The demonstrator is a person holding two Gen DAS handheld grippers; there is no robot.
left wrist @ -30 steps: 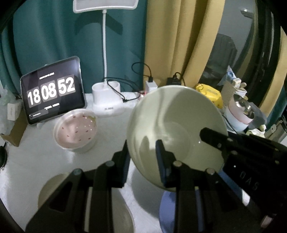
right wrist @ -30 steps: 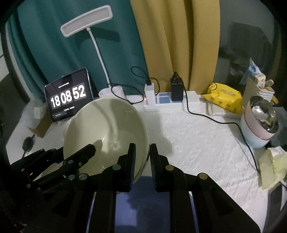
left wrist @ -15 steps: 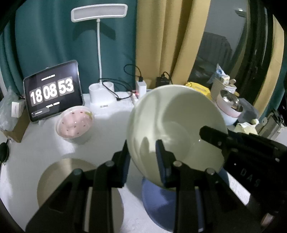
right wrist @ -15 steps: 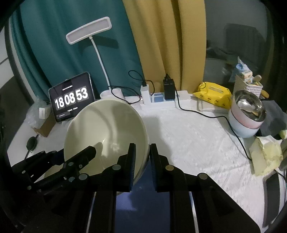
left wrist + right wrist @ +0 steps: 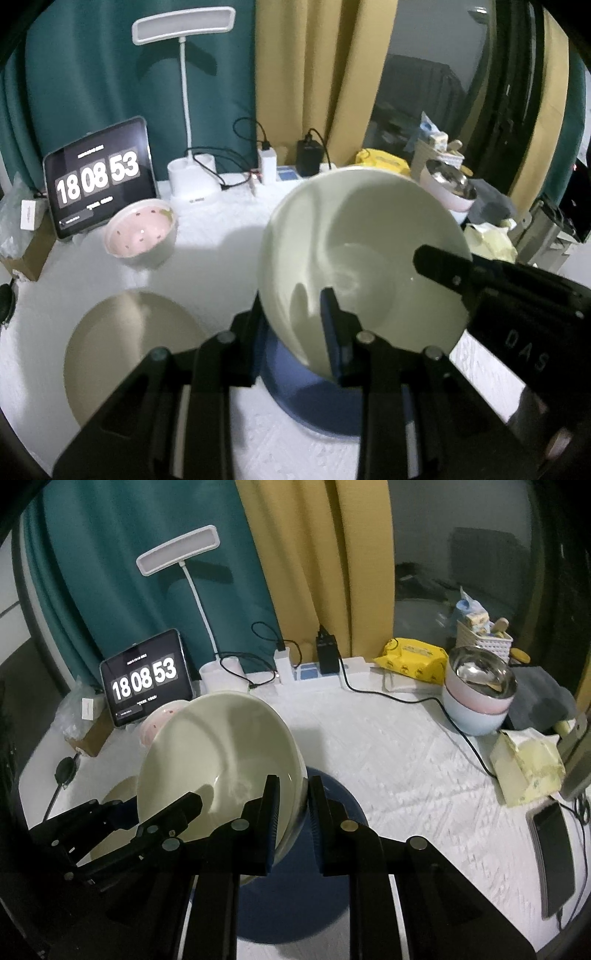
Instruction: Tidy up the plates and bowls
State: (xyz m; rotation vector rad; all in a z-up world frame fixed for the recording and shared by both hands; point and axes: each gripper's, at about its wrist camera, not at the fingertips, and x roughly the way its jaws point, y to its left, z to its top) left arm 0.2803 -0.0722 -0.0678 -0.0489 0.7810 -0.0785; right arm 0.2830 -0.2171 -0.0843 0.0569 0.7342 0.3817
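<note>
Both grippers hold one large cream bowl [image 5: 354, 251] in the air, tilted. My left gripper [image 5: 291, 325] is shut on its near-left rim. My right gripper [image 5: 291, 805] is shut on its right rim; the bowl also shows in the right wrist view [image 5: 218, 753]. A blue plate [image 5: 306, 398] lies on the white table directly beneath the bowl and shows in the right wrist view [image 5: 340, 797]. A beige plate [image 5: 125, 347] lies to the left. A pink bowl with dark spots [image 5: 140, 232] stands further back left.
A tablet clock [image 5: 98, 181] and a desk lamp [image 5: 188, 110] stand at the back. A power strip with cables [image 5: 314, 668], yellow packet [image 5: 413, 661], stacked bowls [image 5: 476, 698], tissue pack [image 5: 524, 768] and phone [image 5: 554, 853] sit to the right.
Both grippers have lifted the cream bowl higher and back; more of the blue plate and beige plate below has come into view.
</note>
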